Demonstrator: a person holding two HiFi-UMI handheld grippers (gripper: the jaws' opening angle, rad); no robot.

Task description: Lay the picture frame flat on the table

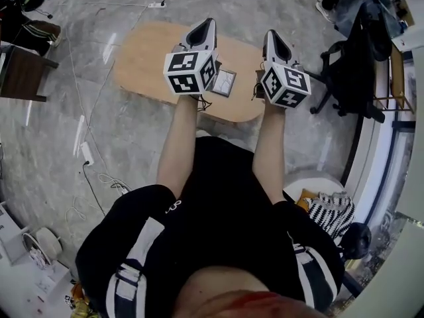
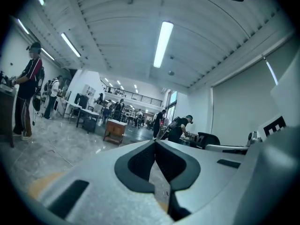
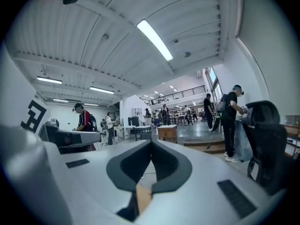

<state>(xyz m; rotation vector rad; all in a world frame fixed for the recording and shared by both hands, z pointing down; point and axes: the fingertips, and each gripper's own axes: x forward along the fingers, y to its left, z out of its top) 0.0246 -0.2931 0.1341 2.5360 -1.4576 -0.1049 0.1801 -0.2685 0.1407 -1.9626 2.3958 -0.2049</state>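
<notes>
The picture frame (image 1: 224,83) seems to lie flat on the wooden desk (image 1: 142,58), so I judge the laying step is done and only a check is needed. The left tongs (image 1: 207,24) and the right tongs (image 1: 272,36) are both closed and empty. They are held level, with the frame below and between them.

The left claw (image 2: 155,142), jaws pressed together, points level over a grey floor (image 2: 56,146) beneath a long ceiling light (image 2: 163,43).

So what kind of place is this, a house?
Probably not: it looks like a big lab or workshop hall, with long white ceiling strip lights, several people standing at work, and an upper balcony with a railing.
</notes>
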